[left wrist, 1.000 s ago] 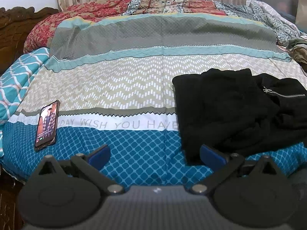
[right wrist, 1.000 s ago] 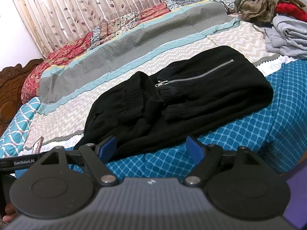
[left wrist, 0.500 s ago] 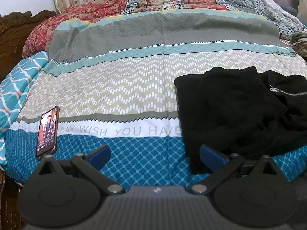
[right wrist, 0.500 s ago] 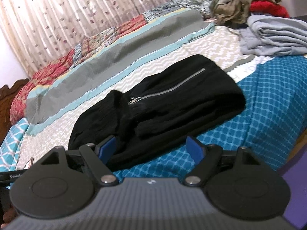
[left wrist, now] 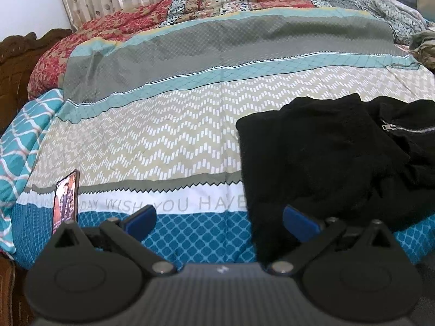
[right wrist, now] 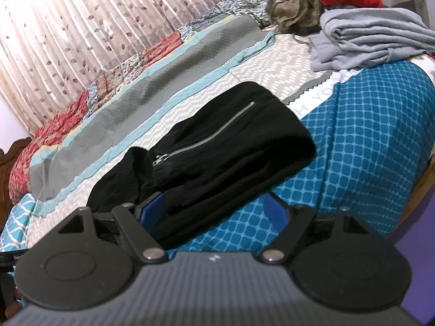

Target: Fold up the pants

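- Two open claws, nothing held: your left claw (left wrist: 219,218) has its blue pads spread wide, and your right claw (right wrist: 212,209) is spread the same way, with no cloth pinched in either.
- Your black pants (right wrist: 212,146) lie on the bed (left wrist: 168,135) near its front edge, gathered into a compact, thick bundle with the silver zipper (right wrist: 206,138) facing up.
- By my reading, most of the folding is done: the bundle looks doubled over at least once. Its left end (left wrist: 312,146) looks looser and more rumpled, so a tidying or one last fold may be left; I cannot tell for sure.
- Seen from your left claw, the pants sit ahead and to the right, their near corner just behind the right pad.
- Seen from your right claw, the bundle lies just ahead, its near edge close to the left pad; contact cannot be judged.
- One phone (left wrist: 65,198) rests on the bed, well apart to the left.
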A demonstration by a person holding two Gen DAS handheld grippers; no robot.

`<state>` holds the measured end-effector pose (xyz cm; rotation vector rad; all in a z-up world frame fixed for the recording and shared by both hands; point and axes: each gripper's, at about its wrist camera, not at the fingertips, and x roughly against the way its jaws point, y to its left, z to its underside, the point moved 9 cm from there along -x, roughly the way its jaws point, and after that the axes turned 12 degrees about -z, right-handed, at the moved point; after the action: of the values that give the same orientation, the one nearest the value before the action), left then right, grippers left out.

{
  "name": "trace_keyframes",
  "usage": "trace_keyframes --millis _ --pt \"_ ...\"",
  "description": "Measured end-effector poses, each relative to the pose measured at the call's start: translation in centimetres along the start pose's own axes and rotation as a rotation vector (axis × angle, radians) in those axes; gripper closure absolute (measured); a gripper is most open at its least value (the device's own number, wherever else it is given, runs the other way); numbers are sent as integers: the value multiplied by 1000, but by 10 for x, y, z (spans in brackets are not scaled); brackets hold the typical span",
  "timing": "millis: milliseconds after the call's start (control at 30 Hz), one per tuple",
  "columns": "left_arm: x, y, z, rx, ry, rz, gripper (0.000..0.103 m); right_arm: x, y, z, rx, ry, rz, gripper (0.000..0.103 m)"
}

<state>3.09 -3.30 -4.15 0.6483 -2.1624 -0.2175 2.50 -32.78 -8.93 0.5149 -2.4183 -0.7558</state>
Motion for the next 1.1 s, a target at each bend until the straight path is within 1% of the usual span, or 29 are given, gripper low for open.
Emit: trace_keyframes --millis 100,233,433,633,800,867,967,1033,1100 --pt "-1 -6 -2 -18 5 -9 0 1 -8 -2 -16 -9 0 22" --pt "-1 -17 -7 -47 3 -14 0 2 -20 -5 -40 -16 6 27" --pt "1 -39 -19 -93 -21 -11 0 9 -40 -13 -65 -49 26 35" --pt "3 -62 -30 -143 -43 -1 0 18 -60 -23 -99 -93 52 36" --pt "7 -81 -47 -173 -64 12 0 26 -72 -38 -115 -139 51 35" --pt "11 -89 -57 -183 -77 29 0 27 -74 -41 -106 -147 46 35" --pt "19 -107 -76 -195 -93 78 0 24 -74 -45 -93 -150 38 35" --pt "24 -122 -89 -199 -91 131 0 21 -75 -48 -90 -152 27 35" --pt "30 -142 -104 -198 -74 206 1 18 -77 -53 -84 -155 16 35"
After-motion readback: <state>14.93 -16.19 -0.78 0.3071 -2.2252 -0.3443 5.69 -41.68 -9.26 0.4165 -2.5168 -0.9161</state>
